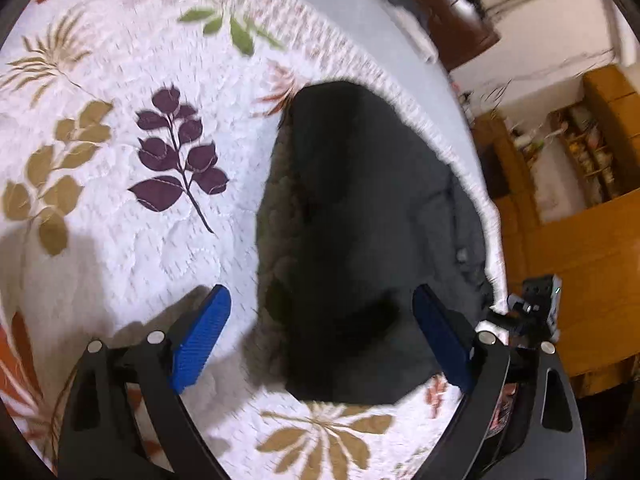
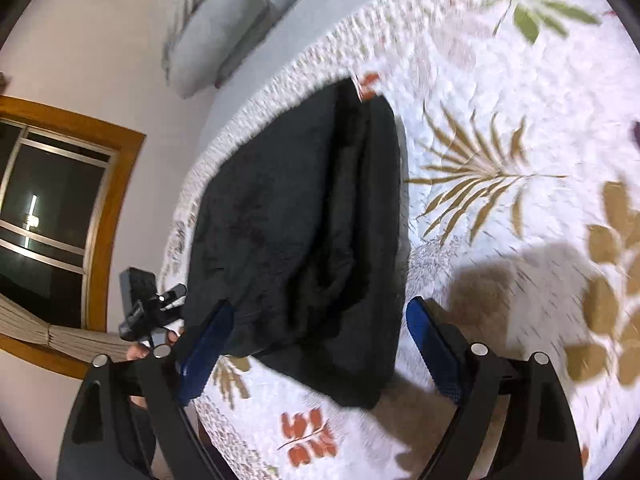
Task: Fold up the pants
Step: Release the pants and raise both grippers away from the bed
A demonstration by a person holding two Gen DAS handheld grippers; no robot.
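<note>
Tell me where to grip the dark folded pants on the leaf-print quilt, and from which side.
Probably the near bottom edge of the dark folded pants, approached from the near side with the right gripper. Its jaws are open, that edge lies flat on the white leaf-print quilt, and layers stack there.

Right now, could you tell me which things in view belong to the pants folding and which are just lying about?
Part of the job:
- dark pants, folded on the leaf-print quilt
- left gripper, open
- right gripper, open

Just lying about:
- grey pillow
- window
- wooden shelves
</note>
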